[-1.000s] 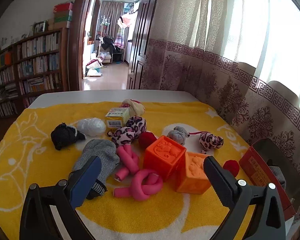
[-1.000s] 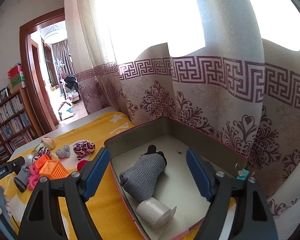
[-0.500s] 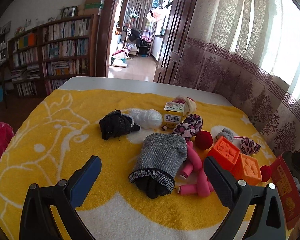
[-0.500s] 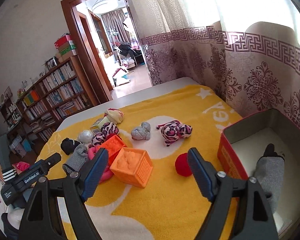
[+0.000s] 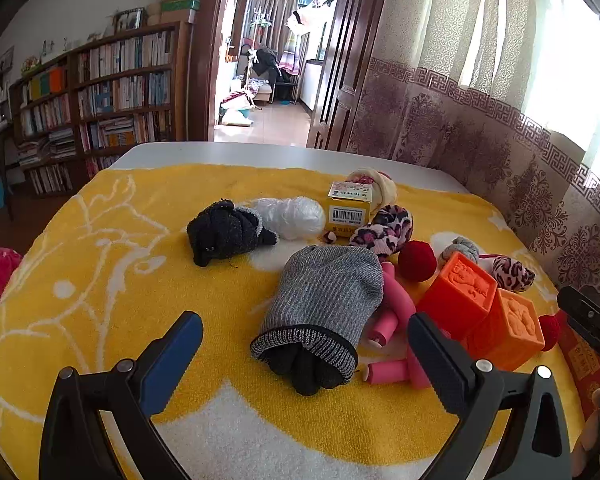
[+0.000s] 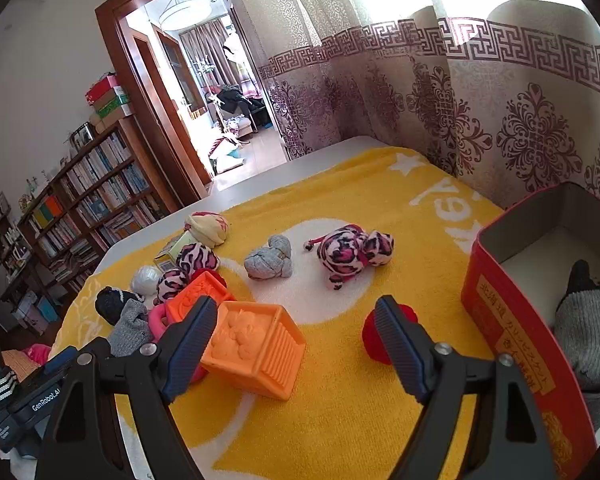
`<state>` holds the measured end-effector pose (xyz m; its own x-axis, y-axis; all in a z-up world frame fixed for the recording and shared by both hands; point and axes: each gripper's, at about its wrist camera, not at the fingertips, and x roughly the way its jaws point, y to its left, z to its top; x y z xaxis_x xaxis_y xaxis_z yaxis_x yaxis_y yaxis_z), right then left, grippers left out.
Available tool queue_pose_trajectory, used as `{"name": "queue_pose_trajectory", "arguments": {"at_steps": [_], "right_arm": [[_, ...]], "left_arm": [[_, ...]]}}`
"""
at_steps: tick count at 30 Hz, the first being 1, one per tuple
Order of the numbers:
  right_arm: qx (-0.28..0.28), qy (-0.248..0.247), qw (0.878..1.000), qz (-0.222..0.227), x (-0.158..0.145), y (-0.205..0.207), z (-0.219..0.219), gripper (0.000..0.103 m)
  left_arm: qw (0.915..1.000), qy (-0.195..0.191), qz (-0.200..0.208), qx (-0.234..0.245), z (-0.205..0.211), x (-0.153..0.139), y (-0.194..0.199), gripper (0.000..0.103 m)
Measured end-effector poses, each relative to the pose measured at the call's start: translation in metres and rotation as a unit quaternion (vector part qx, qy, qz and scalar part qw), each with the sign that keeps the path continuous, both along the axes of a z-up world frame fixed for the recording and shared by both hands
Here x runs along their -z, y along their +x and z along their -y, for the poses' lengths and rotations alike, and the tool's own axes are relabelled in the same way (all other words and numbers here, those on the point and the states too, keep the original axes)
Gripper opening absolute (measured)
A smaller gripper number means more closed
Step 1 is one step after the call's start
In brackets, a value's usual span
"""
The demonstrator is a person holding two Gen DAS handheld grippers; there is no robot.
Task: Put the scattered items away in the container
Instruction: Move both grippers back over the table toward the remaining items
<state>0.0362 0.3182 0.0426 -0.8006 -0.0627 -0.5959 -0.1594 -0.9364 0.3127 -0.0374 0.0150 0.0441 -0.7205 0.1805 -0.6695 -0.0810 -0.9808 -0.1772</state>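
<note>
My left gripper (image 5: 304, 344) is open and empty, with a grey knit sock bundle (image 5: 324, 292) lying between and just beyond its fingers. My right gripper (image 6: 296, 336) is open and empty, above an orange cube (image 6: 256, 348) and a red ball (image 6: 374, 336). The red box (image 6: 512, 332) stands at the right and holds a grey sock (image 6: 588, 332). Scattered on the yellow cloth are a second orange cube (image 5: 456, 292), pink rolls (image 5: 396, 312), a black bundle (image 5: 224, 232), a leopard toy (image 6: 352, 248) and a grey knot (image 6: 270, 260).
A white bundle (image 5: 292, 212), a yellow carton (image 5: 348, 208) and a cream bundle (image 6: 208, 228) lie toward the back. Patterned curtains (image 6: 460, 92) hang along the right side. A bookshelf (image 5: 100, 96) and a doorway stand beyond the table's far edge.
My left gripper has swung left from the orange cubes to the grey sock bundle. My right gripper has swung left out of the red box to the cubes and red ball.
</note>
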Motion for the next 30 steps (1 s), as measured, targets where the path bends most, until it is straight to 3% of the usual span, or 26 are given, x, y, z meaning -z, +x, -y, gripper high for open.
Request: {"name": "queue_pose_trajectory", "arguments": {"at_steps": [10,19,23,30], "right_arm": [[-0.008,0.038,0.999,-0.016,-0.004,0.006,0.013,0.084],[-0.009,0.028,1.0,-0.007,0.0,0.004,0.011,0.084],[-0.014,0.033,0.999,-0.006,0.001,0.004,0.014,0.084],[-0.018,0.027,0.999,0.003,0.004,0.002,0.014,0.084]], "left_arm": [[0.9992,0.02,0.027,0.02,-0.002,0.012,-0.012,0.103],[0.9953,0.032,0.091,-0.004,0.01,0.034,-0.037,0.103],[0.9951,0.009,0.099,0.004,0.002,0.036,-0.039,0.103],[0.9899,-0.076,0.12,0.002,-0.02,0.042,-0.042,0.103]]}}
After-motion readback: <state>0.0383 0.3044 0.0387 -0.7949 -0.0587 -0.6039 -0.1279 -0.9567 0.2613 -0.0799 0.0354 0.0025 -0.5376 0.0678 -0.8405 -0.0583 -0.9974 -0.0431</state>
